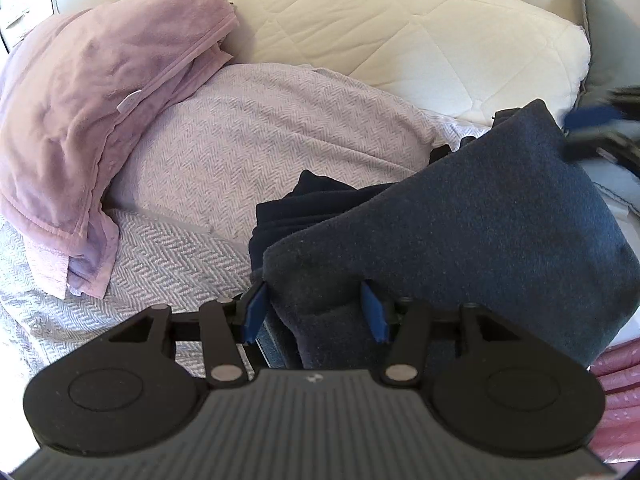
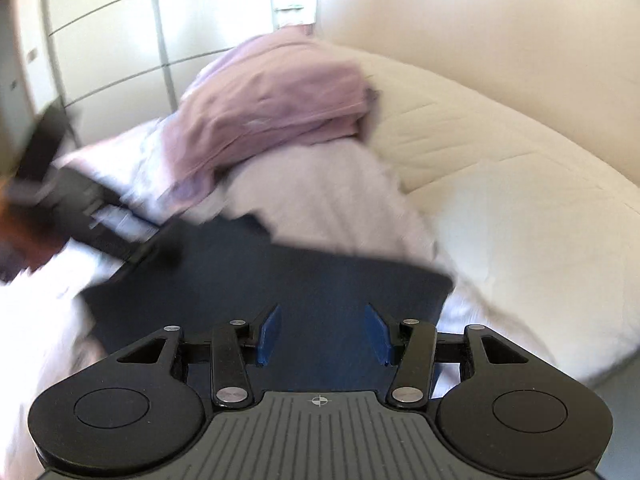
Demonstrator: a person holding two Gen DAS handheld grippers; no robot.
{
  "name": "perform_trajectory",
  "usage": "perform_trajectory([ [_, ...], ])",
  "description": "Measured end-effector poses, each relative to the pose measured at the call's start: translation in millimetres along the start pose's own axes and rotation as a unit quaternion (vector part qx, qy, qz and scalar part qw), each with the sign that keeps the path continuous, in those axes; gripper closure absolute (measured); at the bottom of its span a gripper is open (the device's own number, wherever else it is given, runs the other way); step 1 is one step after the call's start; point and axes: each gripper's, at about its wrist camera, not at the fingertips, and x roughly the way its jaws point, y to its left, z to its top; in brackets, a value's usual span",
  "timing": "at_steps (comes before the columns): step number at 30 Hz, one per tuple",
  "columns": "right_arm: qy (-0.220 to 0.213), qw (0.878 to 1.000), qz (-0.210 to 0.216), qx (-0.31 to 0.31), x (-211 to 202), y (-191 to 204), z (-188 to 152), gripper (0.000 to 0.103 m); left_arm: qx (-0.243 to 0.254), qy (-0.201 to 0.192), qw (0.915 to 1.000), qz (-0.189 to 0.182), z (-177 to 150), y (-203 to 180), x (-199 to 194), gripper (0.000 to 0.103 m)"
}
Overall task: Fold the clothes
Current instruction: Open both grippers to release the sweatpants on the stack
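A bed fills most of both views. A cream quilted mattress with diamond stitching lies bare along the far side. Over the nearer part spreads a pale lilac blanket with a herringbone weave, bulging upward in the middle. At the right edge of the left wrist view, a grey pillow leans by the mattress corner, and a strip of pink dotted fabric shows low in the right corner. Beyond the bed, in the right wrist view, stand pale wardrobe doors with horizontal lines and a plain cream wall.
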Motion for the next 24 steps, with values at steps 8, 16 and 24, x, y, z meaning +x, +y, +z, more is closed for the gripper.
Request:
perform_trajectory([
  [8, 0.078, 0.995, -0.006, 0.060, 73.5, -50.5, -3.3, 0.052, -0.012, -0.006, 0.9999, -0.005, 2.2, 2.6, 2.2, 0.054],
  [16, 0.016, 0.996, 0.022, 0.082, 1.4, -12.9, 0.0, 0.052, -0.037, -0.039, 0.9976, -0.043, -24.2, -1.3, -61.1, 0.062],
  [24, 0.084, 0.994, 0.017, 0.075, -4.1, 1.5, -68.2, 0.052, -0.034, 0.017, 0.9987, -0.034, -64.5, -21.3, -30.4, 0.055],
])
